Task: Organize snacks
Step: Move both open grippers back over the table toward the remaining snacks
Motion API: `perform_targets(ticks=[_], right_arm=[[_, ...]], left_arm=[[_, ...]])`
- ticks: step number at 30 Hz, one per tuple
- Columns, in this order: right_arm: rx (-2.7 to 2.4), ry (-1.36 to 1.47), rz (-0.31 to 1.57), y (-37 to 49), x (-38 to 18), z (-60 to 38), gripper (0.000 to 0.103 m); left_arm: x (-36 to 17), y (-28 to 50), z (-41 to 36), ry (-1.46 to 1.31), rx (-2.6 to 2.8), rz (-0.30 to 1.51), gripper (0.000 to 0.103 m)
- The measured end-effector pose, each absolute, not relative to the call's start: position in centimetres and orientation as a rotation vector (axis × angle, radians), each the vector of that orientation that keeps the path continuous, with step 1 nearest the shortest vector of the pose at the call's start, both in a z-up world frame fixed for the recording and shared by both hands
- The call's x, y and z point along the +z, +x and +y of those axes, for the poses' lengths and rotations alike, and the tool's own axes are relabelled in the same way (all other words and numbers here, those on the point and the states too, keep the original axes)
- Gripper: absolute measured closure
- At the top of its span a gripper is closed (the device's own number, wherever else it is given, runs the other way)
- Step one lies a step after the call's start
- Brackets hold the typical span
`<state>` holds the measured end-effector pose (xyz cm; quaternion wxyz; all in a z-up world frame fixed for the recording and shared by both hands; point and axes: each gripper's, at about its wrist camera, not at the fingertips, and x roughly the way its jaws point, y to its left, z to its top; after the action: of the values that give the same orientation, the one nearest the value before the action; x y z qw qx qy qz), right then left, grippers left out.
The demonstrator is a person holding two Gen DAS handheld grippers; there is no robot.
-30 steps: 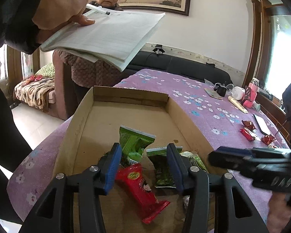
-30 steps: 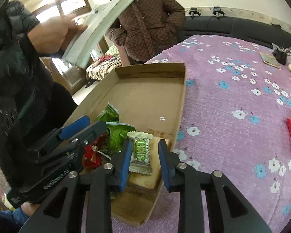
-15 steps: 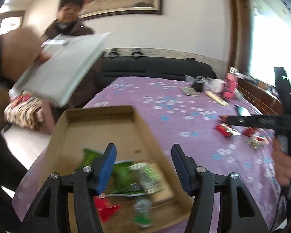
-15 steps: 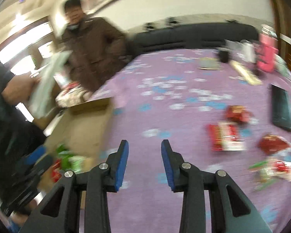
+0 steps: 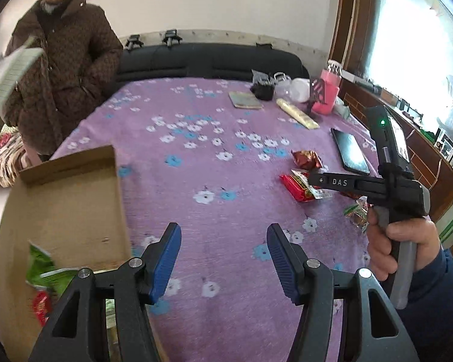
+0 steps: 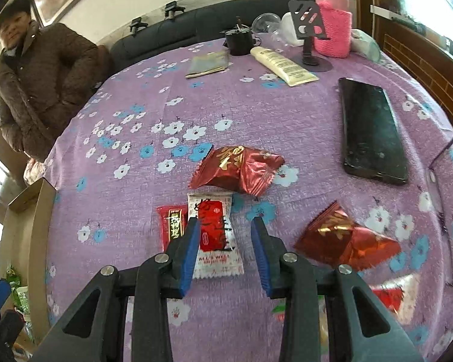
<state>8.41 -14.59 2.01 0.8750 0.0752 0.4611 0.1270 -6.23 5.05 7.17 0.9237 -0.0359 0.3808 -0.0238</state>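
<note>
My left gripper (image 5: 223,232) hangs open and empty over the purple flowered tablecloth (image 5: 196,138), just right of the cardboard box (image 5: 63,205). Green packets (image 5: 42,268) and a red one (image 5: 40,304) lie in the box. My right gripper (image 6: 226,223) is open above a white-and-red packet (image 6: 217,259), which shows between its fingers untouched. Beside it lie a small red packet (image 6: 172,226) and two dark red foil packets (image 6: 238,169) (image 6: 344,238). In the left wrist view a hand (image 5: 401,241) holds the right gripper (image 5: 314,178) over the red snacks (image 5: 297,188).
A black phone (image 6: 371,132) lies right of the snacks. At the far edge stand a pink bottle (image 6: 332,27), a cream tube (image 6: 284,63), a phone stand (image 6: 311,21) and a dark cup (image 6: 240,40). A person in a brown jacket (image 5: 63,69) stands at the left.
Both grippers swung right, away from the box and out over the tablecloth. The right one now hovers over the loose snacks. The left jaws stand wider than a second ago.
</note>
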Motion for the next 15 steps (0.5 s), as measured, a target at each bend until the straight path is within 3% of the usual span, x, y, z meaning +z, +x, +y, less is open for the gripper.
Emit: perform_targets(ticks=[3, 9, 15], right_arm=[[0.265, 0.125, 0.953, 8.4, 1.7, -13.8, 0.071], [0.276, 0.041, 0.925, 7.8, 1.7, -12.7, 0.083], [0.322, 0.129, 0.953, 7.6, 1.9, -13.7, 0.088]], left_arm=[[6.7, -5.3, 4.5, -0.08, -0.063, 0.809, 0.041], [6.4, -3.6, 3.6, -0.101, -0.09, 0.851, 0.041], [5.9, -0.7, 2.1, -0.134, -0.114, 0.903, 0.041]])
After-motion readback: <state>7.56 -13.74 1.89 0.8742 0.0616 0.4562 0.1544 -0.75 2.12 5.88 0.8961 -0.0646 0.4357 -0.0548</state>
